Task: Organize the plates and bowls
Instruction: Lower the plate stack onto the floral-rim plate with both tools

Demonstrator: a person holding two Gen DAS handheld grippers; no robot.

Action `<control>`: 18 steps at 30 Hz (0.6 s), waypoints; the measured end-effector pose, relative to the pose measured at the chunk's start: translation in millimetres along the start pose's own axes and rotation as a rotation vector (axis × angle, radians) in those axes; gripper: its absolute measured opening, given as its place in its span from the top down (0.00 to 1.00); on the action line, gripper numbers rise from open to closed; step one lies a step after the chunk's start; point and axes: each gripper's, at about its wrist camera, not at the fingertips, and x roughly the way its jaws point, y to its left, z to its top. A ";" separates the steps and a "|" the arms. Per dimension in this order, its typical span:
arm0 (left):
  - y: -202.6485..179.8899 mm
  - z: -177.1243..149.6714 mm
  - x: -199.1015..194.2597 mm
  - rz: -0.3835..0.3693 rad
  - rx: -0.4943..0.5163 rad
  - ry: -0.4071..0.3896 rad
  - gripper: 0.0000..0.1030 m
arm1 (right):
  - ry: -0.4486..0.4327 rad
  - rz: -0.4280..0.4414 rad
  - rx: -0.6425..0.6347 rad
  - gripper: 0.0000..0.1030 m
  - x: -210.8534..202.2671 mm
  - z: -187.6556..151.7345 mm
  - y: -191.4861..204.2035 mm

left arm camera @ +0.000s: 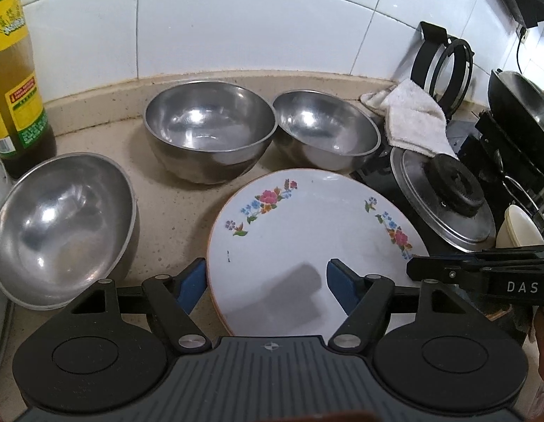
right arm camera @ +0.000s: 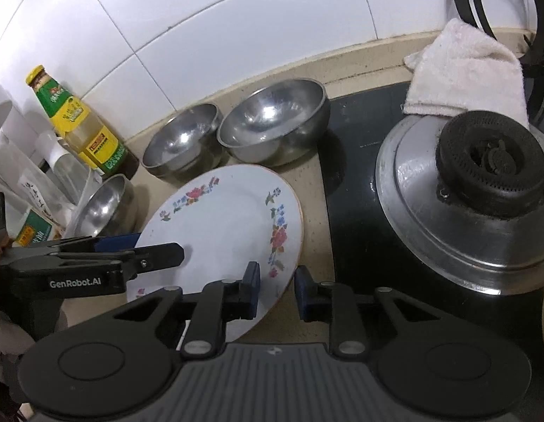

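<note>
Both tongs flank floral plate (left arm camera: 307,232) on desk (left arm camera: 166,211): left tongs (left arm camera: 264,281) wide, gripping nothing; right tongs (right arm camera: 277,290) narrow, straddling rim, contact uncertain; next: secure, lift toward steel bowls (left arm camera: 208,130).

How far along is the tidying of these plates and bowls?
Nothing looks stacked yet: the three steel bowls sit separately on the counter. In hand: the right gripper appears clamped on the rim of the floral plate, while the left gripper straddles its other edge, open. Left: placing the plate and nesting the bowls.
</note>
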 end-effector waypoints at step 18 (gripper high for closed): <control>-2.2 -5.5 -46.3 0.034 -0.024 -0.069 0.24 | -0.003 0.085 -0.006 0.79 -25.0 5.0 16.3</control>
